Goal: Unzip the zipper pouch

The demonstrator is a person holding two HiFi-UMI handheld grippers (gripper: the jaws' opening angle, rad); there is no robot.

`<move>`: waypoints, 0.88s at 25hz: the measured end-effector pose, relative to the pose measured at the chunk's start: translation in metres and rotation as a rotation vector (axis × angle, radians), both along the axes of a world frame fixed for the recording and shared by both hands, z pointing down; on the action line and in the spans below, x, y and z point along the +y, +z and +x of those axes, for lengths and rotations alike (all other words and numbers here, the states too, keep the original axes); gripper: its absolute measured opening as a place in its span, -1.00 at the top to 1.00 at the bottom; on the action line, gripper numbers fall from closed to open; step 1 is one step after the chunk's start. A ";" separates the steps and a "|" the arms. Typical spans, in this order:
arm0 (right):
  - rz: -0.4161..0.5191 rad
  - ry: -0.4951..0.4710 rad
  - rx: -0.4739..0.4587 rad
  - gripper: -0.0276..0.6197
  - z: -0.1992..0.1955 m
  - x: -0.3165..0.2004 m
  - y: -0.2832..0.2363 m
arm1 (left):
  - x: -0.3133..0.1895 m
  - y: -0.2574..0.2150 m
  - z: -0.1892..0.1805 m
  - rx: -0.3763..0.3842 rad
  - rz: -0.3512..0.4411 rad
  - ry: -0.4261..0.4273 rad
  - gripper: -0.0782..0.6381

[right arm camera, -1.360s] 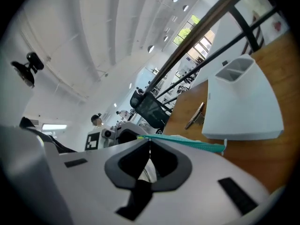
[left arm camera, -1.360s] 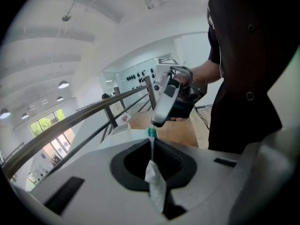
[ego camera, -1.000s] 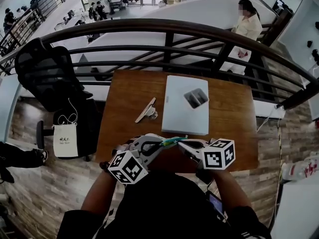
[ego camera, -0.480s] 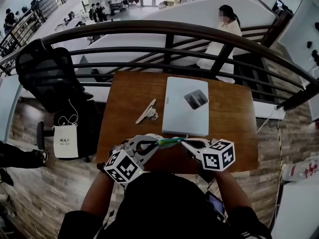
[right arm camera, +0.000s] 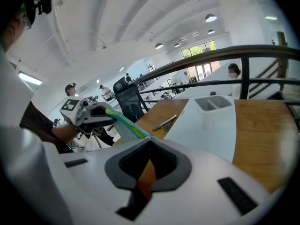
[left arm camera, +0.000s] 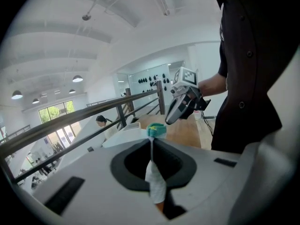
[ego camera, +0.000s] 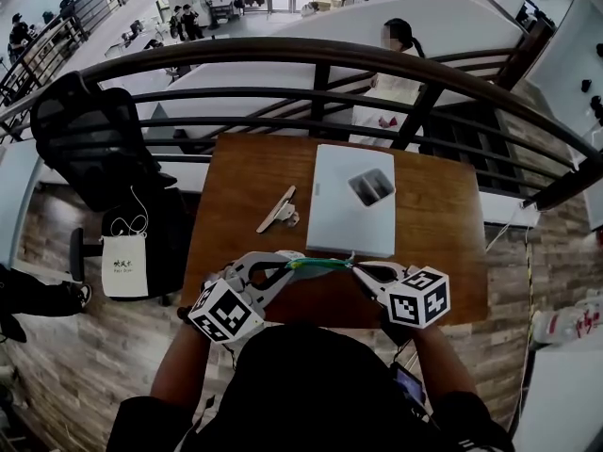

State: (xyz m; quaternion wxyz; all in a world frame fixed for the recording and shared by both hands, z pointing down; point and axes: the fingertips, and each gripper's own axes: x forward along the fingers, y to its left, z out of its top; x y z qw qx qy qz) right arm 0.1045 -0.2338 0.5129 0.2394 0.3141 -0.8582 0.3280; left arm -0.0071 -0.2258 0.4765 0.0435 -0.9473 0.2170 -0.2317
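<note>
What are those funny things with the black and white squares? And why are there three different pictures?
Those are two hand-held grippers, like big tweezers, which a person squeezes. The checkered cubes are part of them. One picture comes from a camera on the person's head, looking down. The other two come from little cameras that ride on each gripper and look along its jaws. The left gripper and the right gripper are both shut on a green zipper pouch. Each pinches one end, so it is stretched between them in the air, by the near edge of a wooden table. On the table lie a flat white tray with a small hollow, and a small metal tool.
</note>
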 end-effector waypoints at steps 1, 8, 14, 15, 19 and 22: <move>0.003 0.001 0.003 0.92 0.000 0.000 0.001 | -0.001 0.000 -0.001 0.001 -0.001 -0.004 0.73; 0.012 0.023 0.025 0.92 0.012 -0.003 0.002 | -0.005 0.001 -0.011 0.011 -0.016 -0.035 0.73; 0.009 0.021 0.020 0.92 0.014 -0.001 -0.001 | -0.005 -0.002 -0.010 0.028 -0.024 -0.036 0.73; 0.006 0.023 0.014 0.92 0.014 0.000 -0.002 | -0.005 -0.003 -0.010 0.033 -0.027 -0.036 0.73; -0.007 0.027 -0.013 0.91 0.017 0.001 -0.008 | -0.005 -0.003 -0.009 0.068 -0.059 -0.030 0.73; -0.005 0.027 -0.019 0.91 0.019 -0.001 -0.012 | -0.007 -0.002 -0.009 0.082 -0.078 -0.031 0.73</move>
